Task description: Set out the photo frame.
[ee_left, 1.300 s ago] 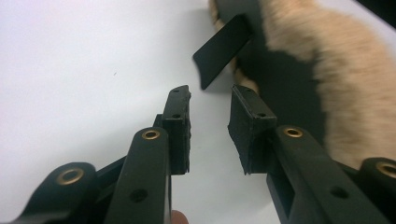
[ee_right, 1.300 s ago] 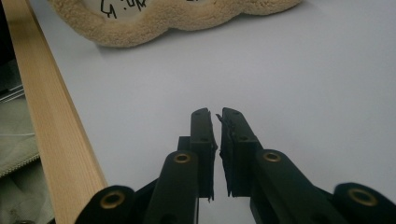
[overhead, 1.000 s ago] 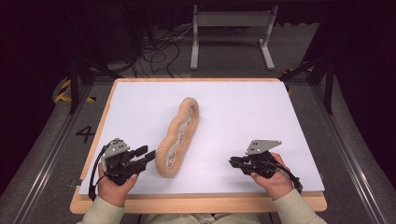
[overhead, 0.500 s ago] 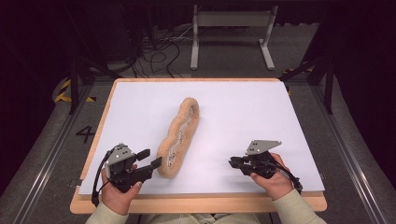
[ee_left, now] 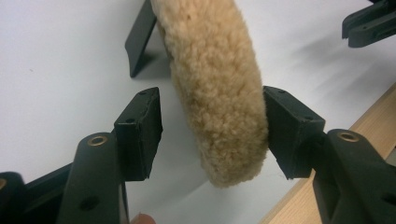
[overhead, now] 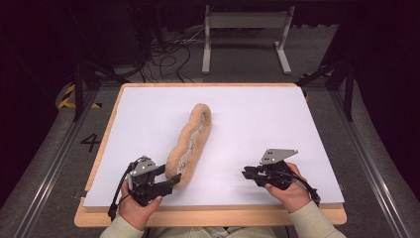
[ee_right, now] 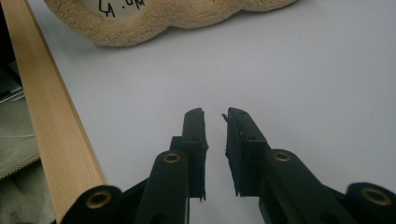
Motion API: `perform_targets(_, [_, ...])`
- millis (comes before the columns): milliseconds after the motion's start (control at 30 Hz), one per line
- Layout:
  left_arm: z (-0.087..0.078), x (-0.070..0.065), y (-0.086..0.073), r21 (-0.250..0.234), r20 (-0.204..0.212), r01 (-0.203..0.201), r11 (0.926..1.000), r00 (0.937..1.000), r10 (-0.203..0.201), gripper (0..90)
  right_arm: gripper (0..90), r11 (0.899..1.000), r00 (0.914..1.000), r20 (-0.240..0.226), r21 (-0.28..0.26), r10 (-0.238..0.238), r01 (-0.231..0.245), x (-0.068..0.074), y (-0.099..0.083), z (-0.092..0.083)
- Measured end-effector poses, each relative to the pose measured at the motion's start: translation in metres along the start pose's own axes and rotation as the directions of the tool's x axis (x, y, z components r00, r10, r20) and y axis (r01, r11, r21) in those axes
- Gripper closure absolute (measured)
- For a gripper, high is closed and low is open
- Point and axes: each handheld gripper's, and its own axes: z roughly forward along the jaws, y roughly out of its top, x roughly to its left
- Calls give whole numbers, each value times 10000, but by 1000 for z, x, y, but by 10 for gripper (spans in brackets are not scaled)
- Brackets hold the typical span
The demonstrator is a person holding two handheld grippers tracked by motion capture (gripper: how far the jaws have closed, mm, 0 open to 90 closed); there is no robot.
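The fleecy insole (overhead: pixel 189 144) is straddled at its 6 o'clock end by the left gripper (overhead: pixel 166 182), whose jaws have just been opening, one pad touching; the right gripper (overhead: pixel 249 173) is kept narrow, nothing held.

The fleecy strip (overhead: pixel 189 144) runs from 6 toward 12 o'clock down the middle of the surface (overhead: pixel 257 124), splitting it. White room lies open at 9 and at 3 o'clock. The strip's near end sits between the left claw (overhead: pixel 166 181) jaws; the right claw (overhead: pixel 247 173) has bare surface ahead.
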Motion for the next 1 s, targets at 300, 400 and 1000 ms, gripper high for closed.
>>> perform_targets(300, [7,2,-1,409,627,143,9991,9979,-168,569,765,10000,10000,0,-14,55,-55,-1,0,0])
perform_targets(400, [6,3,0,521,679,232,9984,9973,-268,592,761,10000,10000,-17,-13,78,-78,-1,0,0])
perform_targets(1000, [1,14,-2,337,734,637,9974,9951,-660,668,714,9994,9993,365,-353,21,-8,-15,16,1])
